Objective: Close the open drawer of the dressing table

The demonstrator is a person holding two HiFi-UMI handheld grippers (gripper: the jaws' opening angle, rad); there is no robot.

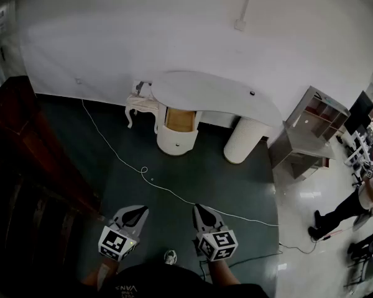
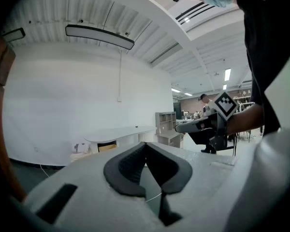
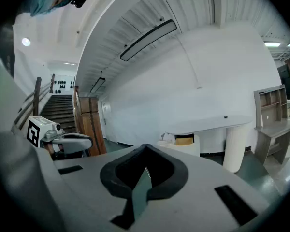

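both my left gripper (image 1: 135, 211) and right gripper (image 1: 199, 208) are closed and empty, well apart from the curved white dressing table (image 1: 217, 95). its open drawer (image 1: 179, 120), white-fronted with tan wood inside, juts from the table's left round pedestal (image 1: 176, 144).

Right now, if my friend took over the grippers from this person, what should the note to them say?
Left gripper: jaws shut, holding nothing.
Right gripper: jaws shut, holding nothing.
Both are held low in front of the person, far from the dressing table across the dark floor.
The drawer under the tabletop's left end is open, showing its wooden inside.
Done: nothing yet.
Left: walk over, minding the white cable on the floor, and push the drawer shut.
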